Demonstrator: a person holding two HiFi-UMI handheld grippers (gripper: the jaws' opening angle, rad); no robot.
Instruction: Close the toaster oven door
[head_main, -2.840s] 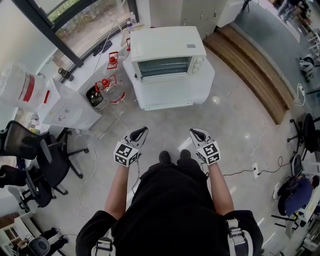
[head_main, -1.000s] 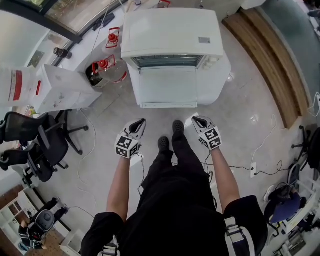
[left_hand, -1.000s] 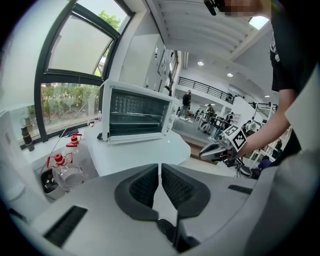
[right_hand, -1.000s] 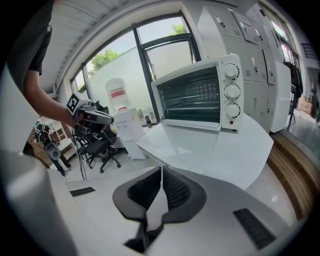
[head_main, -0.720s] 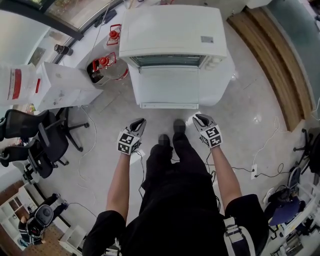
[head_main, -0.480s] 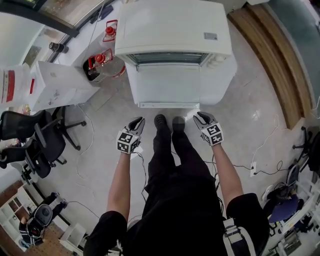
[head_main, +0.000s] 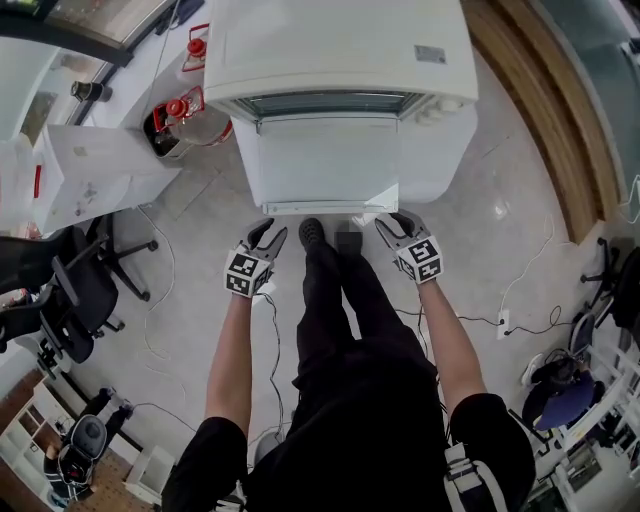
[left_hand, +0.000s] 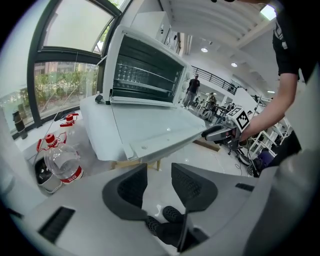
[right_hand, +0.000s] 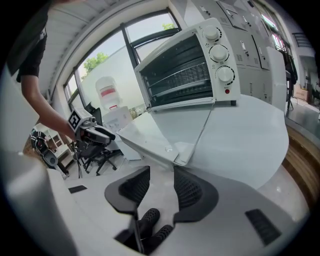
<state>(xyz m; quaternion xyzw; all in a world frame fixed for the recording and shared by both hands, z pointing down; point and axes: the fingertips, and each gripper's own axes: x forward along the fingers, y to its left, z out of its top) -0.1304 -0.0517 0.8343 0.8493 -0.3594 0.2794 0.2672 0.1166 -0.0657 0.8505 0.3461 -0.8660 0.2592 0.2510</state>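
Currently L gripper (head_main: 268, 232): jaws apart, just been opening, nothing btwn them. R gripper (head_main: 392, 222): jaws likewise spread, just been opening, empty. Dropped-open toaster oven door (head_main: 325, 160) lies flat, front edge just ahead of and above both tools, no contact. L is near door's left corner, R near right corner. Rest of toaster oven (head_main: 340, 45) sits beyond.
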